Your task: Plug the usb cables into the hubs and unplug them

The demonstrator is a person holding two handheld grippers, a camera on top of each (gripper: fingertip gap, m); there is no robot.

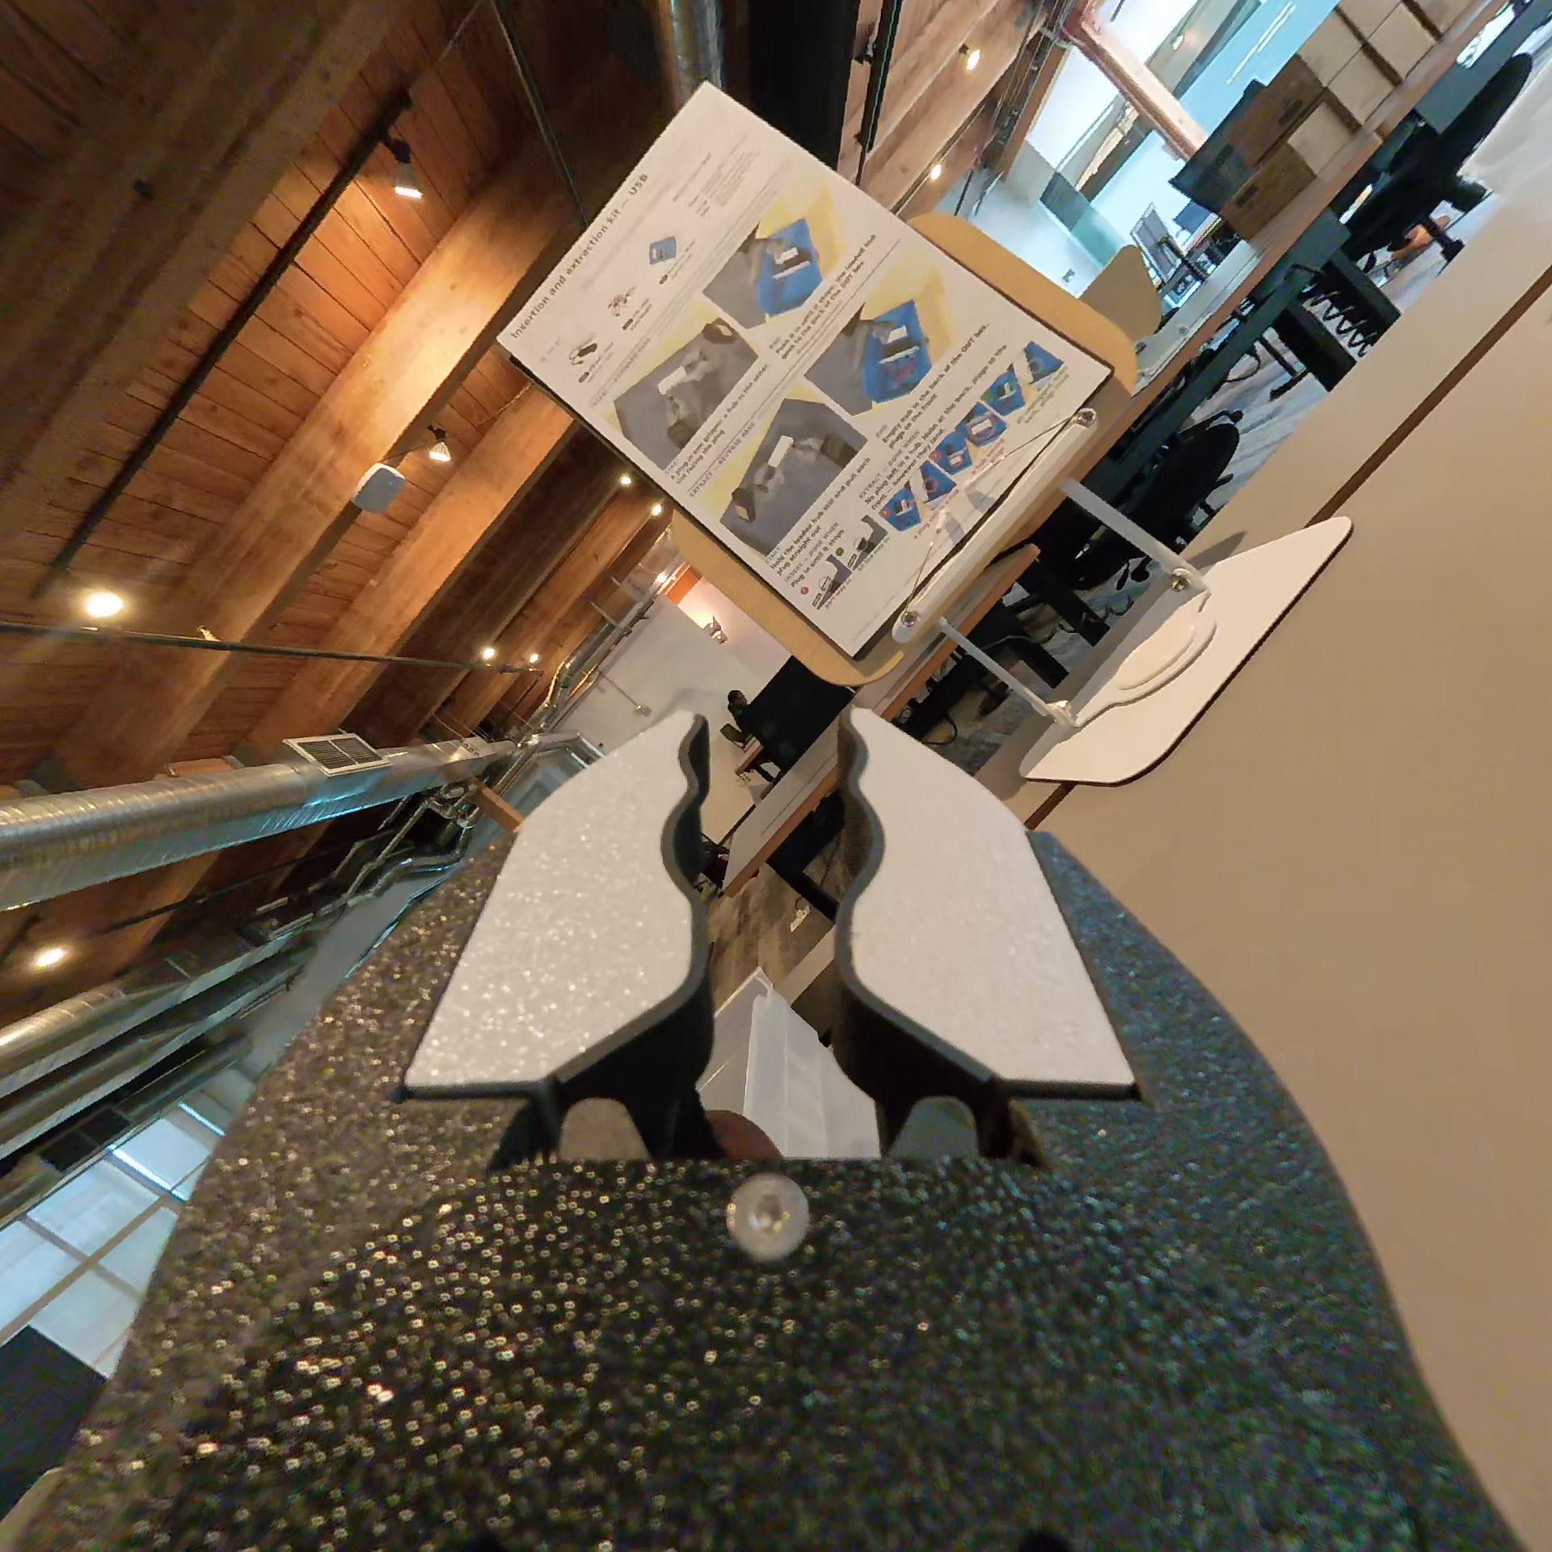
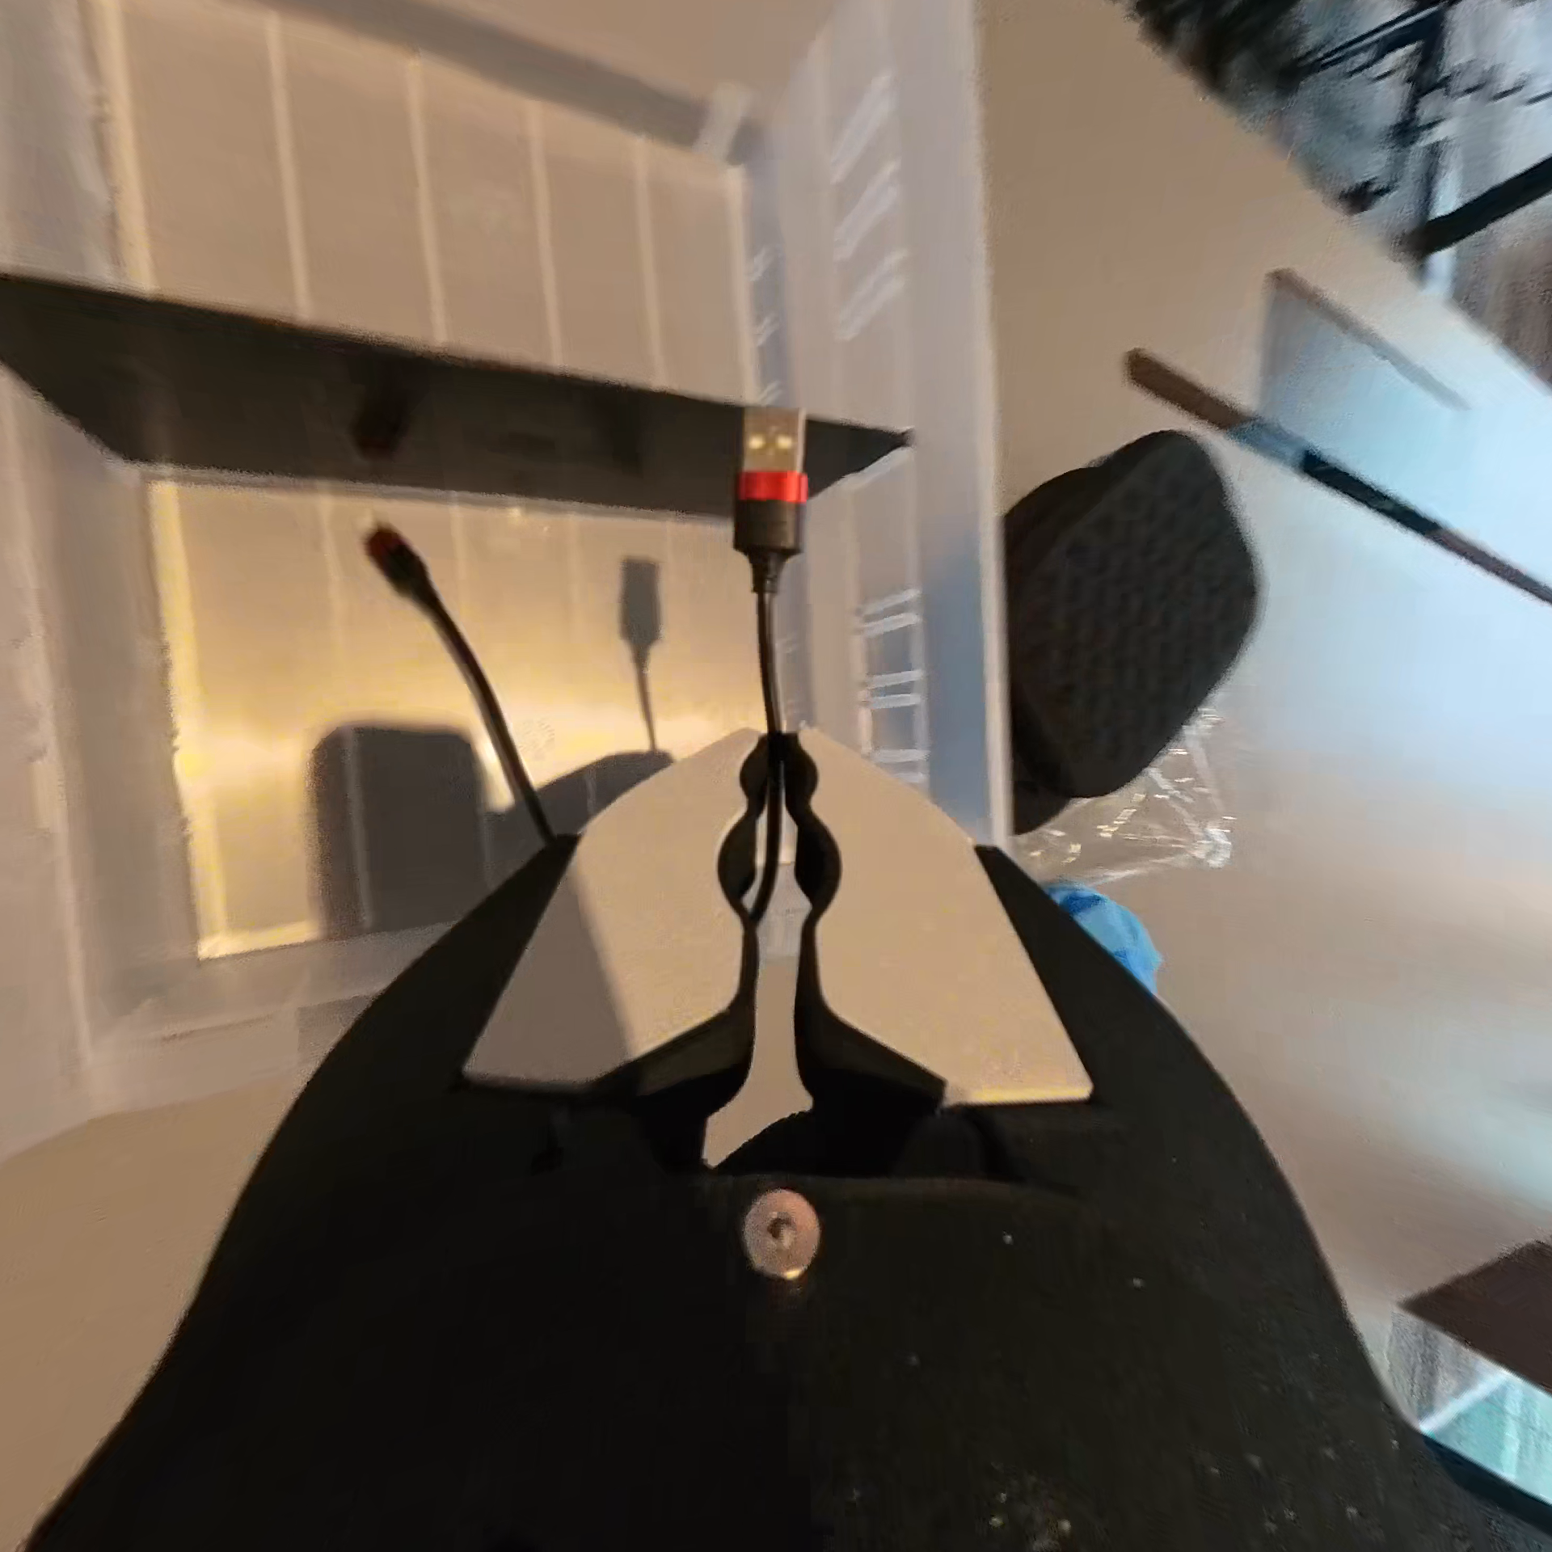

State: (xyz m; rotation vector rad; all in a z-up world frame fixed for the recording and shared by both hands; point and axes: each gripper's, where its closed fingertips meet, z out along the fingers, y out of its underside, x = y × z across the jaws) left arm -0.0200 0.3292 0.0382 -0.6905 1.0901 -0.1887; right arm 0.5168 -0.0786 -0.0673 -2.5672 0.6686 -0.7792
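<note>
1. Right gripper (image 2: 777, 743) is pinching the thin USB cable (image 2: 766, 638) below its red-banded plug (image 2: 771, 479); plug pointing free, unplugged.
2. Left gripper (image 1: 768, 739) is gaping empty, facing an instruction sheet (image 1: 798, 369); no hub visible; insertion seemingly pending.

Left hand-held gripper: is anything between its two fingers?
No. In the left wrist view, the left hand-held gripper is open and the gap holds nothing; only the distant room shows through.

USB cable (image 2: 768, 638): thin black lead, pinched between the closed right tongs (image 2: 779, 739). Its plug (image 2: 771, 479), silver tip with a red collar, stands upright beyond the tips, unplugged.
</note>
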